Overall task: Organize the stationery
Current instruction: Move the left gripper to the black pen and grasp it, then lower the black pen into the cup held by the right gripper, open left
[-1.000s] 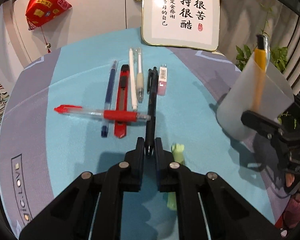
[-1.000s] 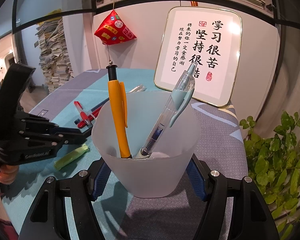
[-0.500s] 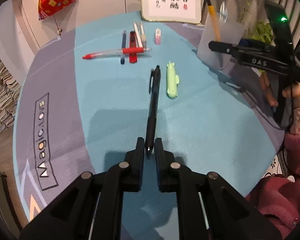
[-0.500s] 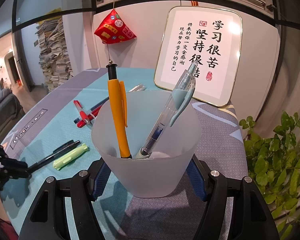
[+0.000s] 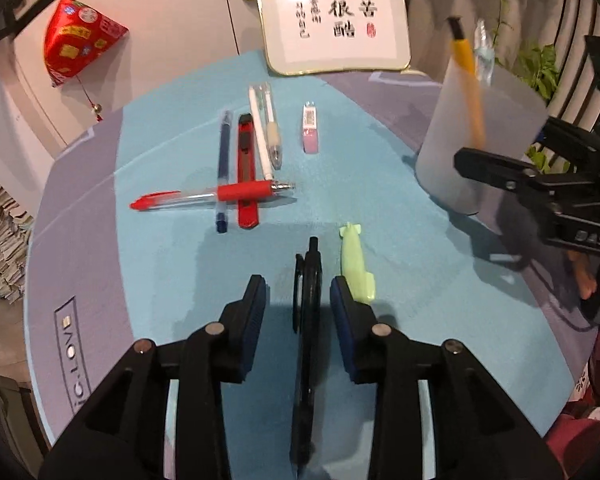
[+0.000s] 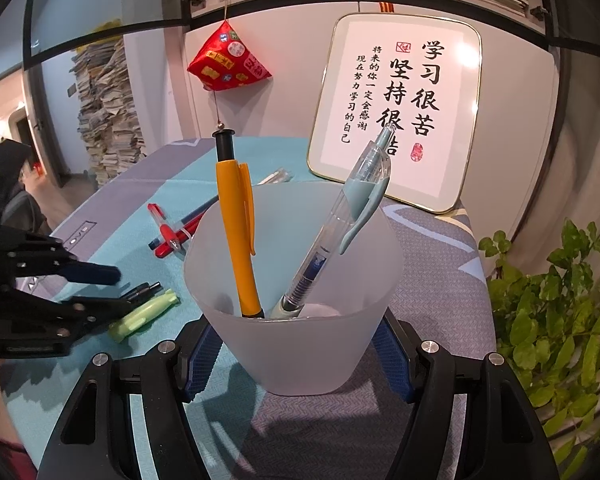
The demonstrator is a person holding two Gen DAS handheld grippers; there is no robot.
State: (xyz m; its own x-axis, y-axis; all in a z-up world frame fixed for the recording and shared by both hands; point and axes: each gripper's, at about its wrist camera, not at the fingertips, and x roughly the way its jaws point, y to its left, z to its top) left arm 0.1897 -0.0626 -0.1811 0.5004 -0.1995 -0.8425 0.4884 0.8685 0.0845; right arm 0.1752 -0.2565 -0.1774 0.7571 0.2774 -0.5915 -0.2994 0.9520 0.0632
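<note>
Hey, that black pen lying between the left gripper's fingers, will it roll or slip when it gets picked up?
The black pen looks thin, rigid and smooth, so it may pivot if pinched off-centre. Its clip probably limits rolling on the cloth. The left gripper has just been opening, its pads clear of the pen.

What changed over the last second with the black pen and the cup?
The left gripper dragged the black pen out of the row to beside the green highlighter, and its jaws have just been opening, releasing it. The right gripper stays clamped on the cup.
</note>
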